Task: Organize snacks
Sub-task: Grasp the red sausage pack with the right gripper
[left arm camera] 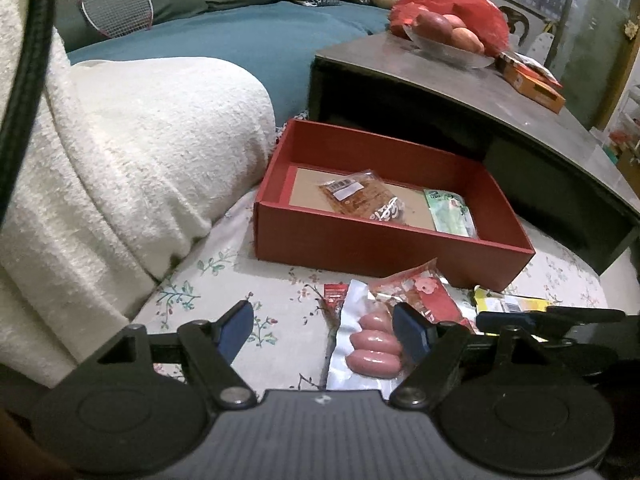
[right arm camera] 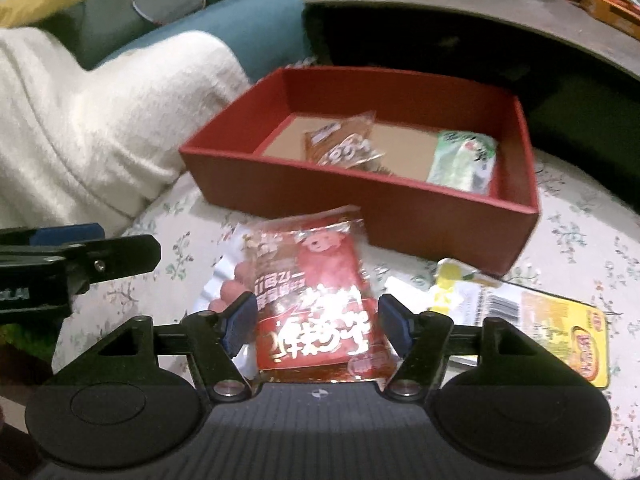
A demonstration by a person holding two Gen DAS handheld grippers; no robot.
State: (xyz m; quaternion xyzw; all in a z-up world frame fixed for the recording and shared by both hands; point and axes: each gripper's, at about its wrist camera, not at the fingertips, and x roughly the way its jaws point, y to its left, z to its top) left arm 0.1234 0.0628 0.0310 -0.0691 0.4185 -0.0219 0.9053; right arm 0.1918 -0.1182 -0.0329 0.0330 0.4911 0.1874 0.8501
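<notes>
the left gripper [left arm camera: 322, 334] is sitting at the bottom centre of its own view, pointing steeply downward with its blue pads [left arm camera: 236, 330] standing well apart and pressing on nothing, and it is also showing at the left edge of the right wrist view as a dark finger reaching in sideways. the right gripper [right arm camera: 318, 322] is filling the bottom centre of its own view, likewise angling downward, its blue pads [right arm camera: 240, 322] standing apart and not pressing inward. its dark fingers are also poking in at the lower right edge of the left wrist view, just beside the left gripper.
</notes>
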